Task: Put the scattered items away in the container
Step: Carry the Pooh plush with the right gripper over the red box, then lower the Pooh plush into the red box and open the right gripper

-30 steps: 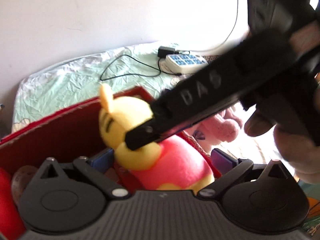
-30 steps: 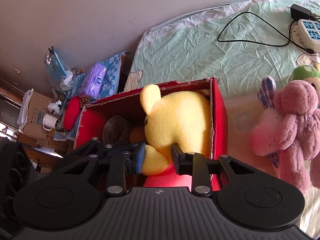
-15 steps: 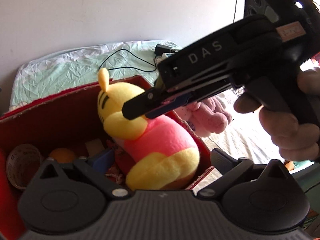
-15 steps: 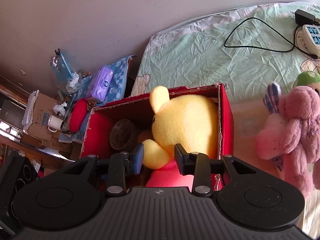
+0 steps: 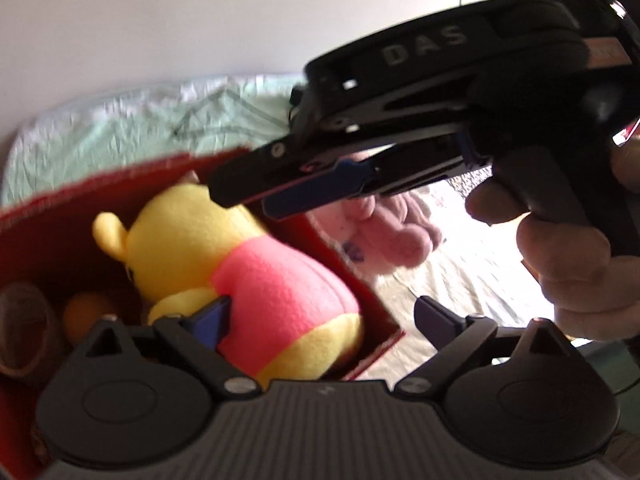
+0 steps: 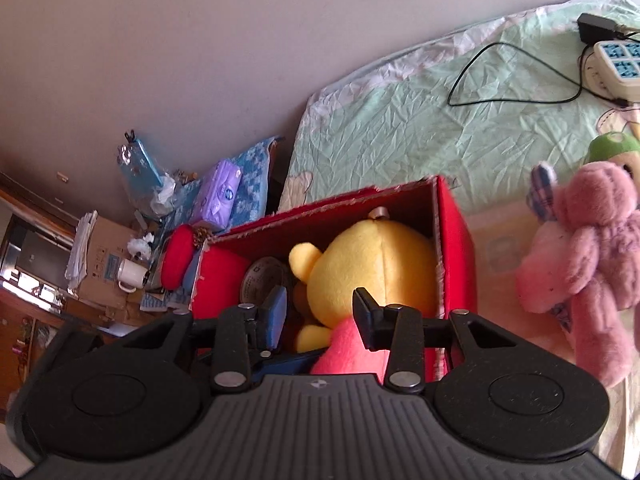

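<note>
A yellow bear plush in a pink shirt lies inside the red box, head toward the far wall. My right gripper hovers just above its head. Its jaws are opening and the pads do not touch the plush. In the left wrist view the right gripper shows from the side, held by a hand. My left gripper stands wide and is closing slightly. It straddles the bear's lower body and the box's near right wall. The left blue pad is against the shirt.
A pink plush and a green toy lie on the bed right of the box. A power strip and black cable lie farther back. The box also holds a red item and a round basket. Bedside clutter is at the left.
The right gripper has let go of the bear's neck, spread its jaws and lifted a little. The bear now lies lower in the box. The left jaws have narrowed slightly.
</note>
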### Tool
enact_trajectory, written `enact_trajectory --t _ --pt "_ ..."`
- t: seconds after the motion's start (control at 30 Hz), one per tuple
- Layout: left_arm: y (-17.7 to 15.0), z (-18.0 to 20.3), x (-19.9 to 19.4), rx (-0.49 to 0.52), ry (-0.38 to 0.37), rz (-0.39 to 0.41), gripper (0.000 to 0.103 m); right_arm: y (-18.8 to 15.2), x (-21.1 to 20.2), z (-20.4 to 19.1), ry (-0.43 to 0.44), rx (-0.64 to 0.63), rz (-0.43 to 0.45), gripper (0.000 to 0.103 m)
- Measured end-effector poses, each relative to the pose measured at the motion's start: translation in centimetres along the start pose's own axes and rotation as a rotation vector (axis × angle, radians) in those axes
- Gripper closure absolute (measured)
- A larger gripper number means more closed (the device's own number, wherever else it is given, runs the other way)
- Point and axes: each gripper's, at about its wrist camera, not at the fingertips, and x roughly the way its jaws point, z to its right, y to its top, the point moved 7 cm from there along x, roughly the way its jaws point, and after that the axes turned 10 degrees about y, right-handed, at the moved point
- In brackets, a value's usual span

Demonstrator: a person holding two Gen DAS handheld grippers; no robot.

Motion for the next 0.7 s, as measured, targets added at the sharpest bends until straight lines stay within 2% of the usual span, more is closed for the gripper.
enact_trajectory --t 0.17,0.27,0.37,0.53,0.6,0.67,0.7 --pt "2.0 0.8 -0.3 -0.007 -0.046 0.063 0.005 0.3 -1.1 0.4 -0.015 -0.005 0.023 0.063" --pt "2.5 1.6 0.7 -0.005 -0.069 0.061 0.003 0.8 -2.0 1.1 -0.022 0.006 0.063 0.063" --pt "2.5 2.7 0.9 0.029 -0.112 0.069 0.003 1.1 -2.7 1.5 -0.009 -0.006 0.063 0.063" --pt "1.6 3.8 1.7 0.108 -0.086 0.085 0.003 1.7 -1.2 0.0 -0.108 -0.194 -0.047 0.063" --pt "1.6 3.8 1.8 0.107 -0.1 0.086 0.003 2.0 0.2 -0.9 -0.156 -0.257 -0.103 0.058" --pt "1.5 3.8 1.9 0.1 -0.115 0.088 0.003 2.1 1.8 -1.9 -0.208 -0.334 -0.158 0.046" --pt "1.4 3.8 1.9 0.099 -0.116 0.09 0.003 2.1 2.7 -2.3 -0.237 -0.376 -0.184 0.043"
